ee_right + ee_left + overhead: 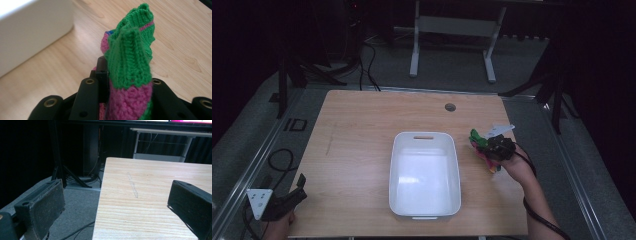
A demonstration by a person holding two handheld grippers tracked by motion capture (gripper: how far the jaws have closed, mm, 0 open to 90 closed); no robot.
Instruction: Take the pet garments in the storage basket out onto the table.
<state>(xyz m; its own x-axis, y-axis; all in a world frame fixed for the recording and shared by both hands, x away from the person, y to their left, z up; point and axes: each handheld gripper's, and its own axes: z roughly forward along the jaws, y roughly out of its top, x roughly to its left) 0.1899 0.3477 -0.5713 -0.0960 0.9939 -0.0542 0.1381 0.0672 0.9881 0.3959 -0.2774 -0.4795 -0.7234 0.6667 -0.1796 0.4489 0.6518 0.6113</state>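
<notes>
Knitted sock (pixel 482 145), green cuff w/ pink body, sits clamped in the right gripper (pixel 492 147) at approx 3 o'clock of the white bin (pixel 424 212), just beside its right wall, low over the wooden table (pixel 357 125). High view: left gripper (pixel 287 197) at the table's 7 o'clock corner, well apart from bin, jaws spread. Left gripper view: both black pads (pixel 47 202) stand wide apart w/ nothing between; table edge and grey floor (pixel 80 207) ahead. Right gripper view: jaws pressed together on the sock (pixel 130 62), green cuff sticking up at 12 o'clock, pink part lower; bin wall (pixel 30 32) at 10 o'clock, near but not touching.
</notes>
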